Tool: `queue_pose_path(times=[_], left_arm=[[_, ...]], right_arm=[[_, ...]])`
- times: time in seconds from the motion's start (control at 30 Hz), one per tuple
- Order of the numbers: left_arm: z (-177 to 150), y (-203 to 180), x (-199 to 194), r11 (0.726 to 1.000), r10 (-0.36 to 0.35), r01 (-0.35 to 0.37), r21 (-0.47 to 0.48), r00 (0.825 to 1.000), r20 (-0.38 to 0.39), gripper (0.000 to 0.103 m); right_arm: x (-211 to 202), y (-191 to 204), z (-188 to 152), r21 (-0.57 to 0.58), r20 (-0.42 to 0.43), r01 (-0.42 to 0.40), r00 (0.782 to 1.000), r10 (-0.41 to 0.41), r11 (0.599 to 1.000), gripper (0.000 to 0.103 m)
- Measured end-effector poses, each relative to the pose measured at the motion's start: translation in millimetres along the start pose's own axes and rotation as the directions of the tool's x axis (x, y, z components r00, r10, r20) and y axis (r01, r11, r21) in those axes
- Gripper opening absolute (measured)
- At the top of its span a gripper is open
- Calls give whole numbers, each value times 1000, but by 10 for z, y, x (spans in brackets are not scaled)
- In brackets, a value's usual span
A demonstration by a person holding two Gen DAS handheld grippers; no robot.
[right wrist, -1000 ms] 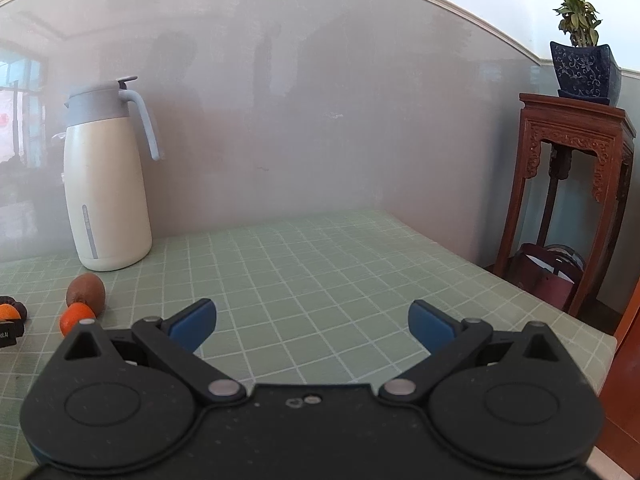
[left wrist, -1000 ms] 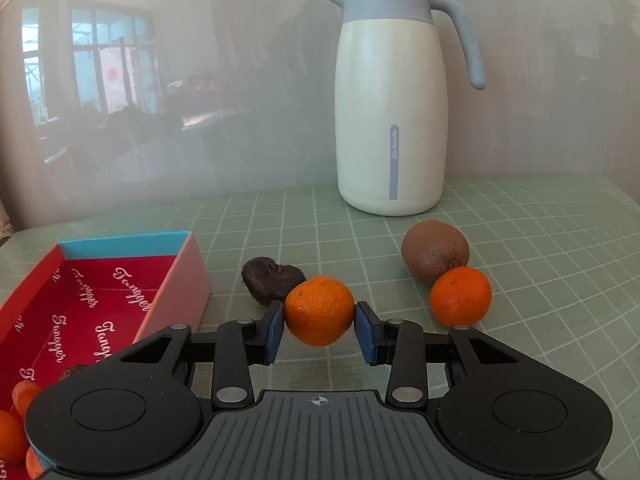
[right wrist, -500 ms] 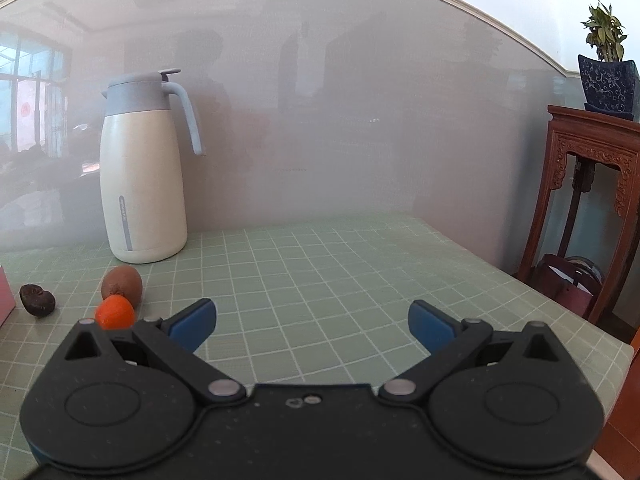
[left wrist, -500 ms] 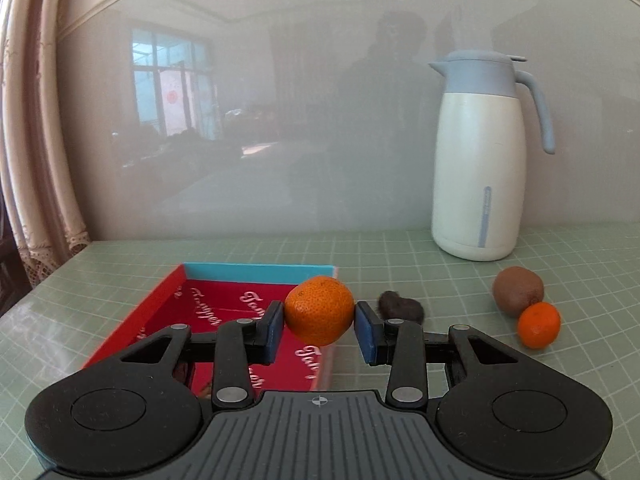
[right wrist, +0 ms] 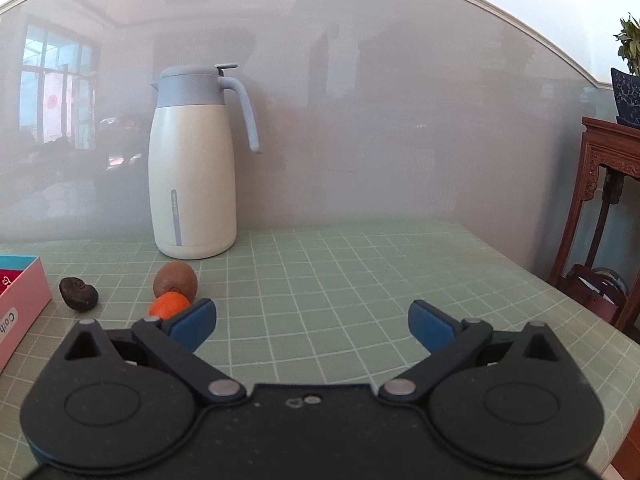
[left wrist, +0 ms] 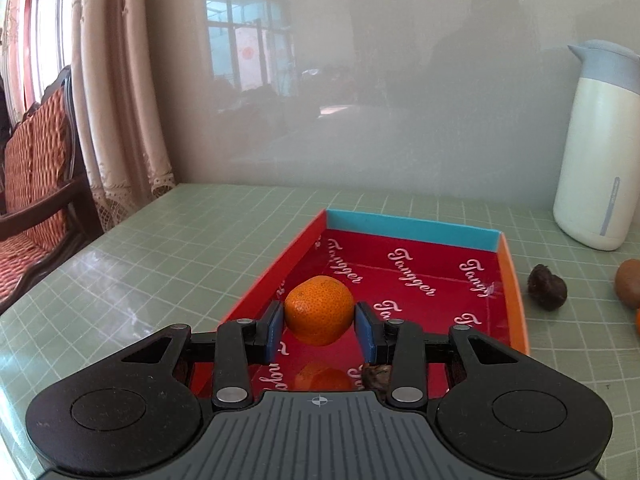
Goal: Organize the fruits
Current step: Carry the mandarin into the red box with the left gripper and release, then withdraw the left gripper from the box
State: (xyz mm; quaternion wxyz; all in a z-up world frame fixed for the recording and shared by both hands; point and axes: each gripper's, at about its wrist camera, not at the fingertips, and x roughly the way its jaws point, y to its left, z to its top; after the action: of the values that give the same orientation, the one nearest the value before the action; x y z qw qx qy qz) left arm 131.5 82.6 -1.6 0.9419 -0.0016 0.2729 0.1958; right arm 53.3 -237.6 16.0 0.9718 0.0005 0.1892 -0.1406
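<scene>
1. Left gripper: blue pads clamped on a mandarin, one pad on each side. The grip is unchanged from a second ago.
2. Held mandarin: now raised over the near part of the red box. A second ago it hung over bare table to the right of the box, in front of the dark wrinkled fruit.
3. Red box: red printed floor, blue far wall, orange right wall. Under the gripper lie another mandarin and a small dark piece, both partly hidden.
4. Right gripper: jaws spread wide, nothing between them, as before. Its view has swung towards the fruits, which now show nearer the middle.
5. Loose fruits on the table, right of the box: dark wrinkled fruit nearest the box; orange mandarin touching the kiwi behind it. All three lie where they lay earlier.
6. White jug with grey-blue lid: upright behind the kiwi, against the grey wall panel.
7. Far edges: curtain and chair left; wooden stand right.
</scene>
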Motion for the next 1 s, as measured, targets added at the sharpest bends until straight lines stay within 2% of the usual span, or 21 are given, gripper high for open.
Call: queue_pose_path(times=[0.17,0.2,0.27,0.37,0.43,0.5,0.7,0.77,0.83,1.0], left_arm=[[-7,164,44,999,29,-30,-34,999,-36,39],[-5,195,44,999,28,-29,-41,999,-39,44],[-7,228,22,999,6,-7,-49,999,-38,48],[2,207,-93,1000,12,-12,-21,1000,-1,51],[9,244,-203,999,31,-30,-19,999,35,66],[6,338,-325,998,51,-49,-34,996,70,72],[-80,697,-547,990,124,-116,-85,987,98,74],[-114,815,-594,983,161,-151,-105,982,100,79],[-148,907,-650,976,196,-182,-122,975,107,92],[-218,1104,-720,961,252,-235,-146,961,111,98]], right_arm=[[0,123,8,-18,2,-22,1000,22,1000,103],[2,144,10,-21,1,-28,1000,28,999,103],[9,184,11,-25,-1,-36,999,36,999,103],[9,238,12,-32,-2,-53,999,53,998,103],[13,276,12,-38,-4,-66,998,66,997,103],[28,320,11,-44,-10,-76,997,75,996,103],[41,463,-8,-61,-25,-113,993,112,992,103],[39,505,-13,-66,-28,-130,991,128,989,103],[45,551,-18,-72,-33,-145,989,143,987,103],[117,678,-34,-80,-60,-181,982,177,980,103]])
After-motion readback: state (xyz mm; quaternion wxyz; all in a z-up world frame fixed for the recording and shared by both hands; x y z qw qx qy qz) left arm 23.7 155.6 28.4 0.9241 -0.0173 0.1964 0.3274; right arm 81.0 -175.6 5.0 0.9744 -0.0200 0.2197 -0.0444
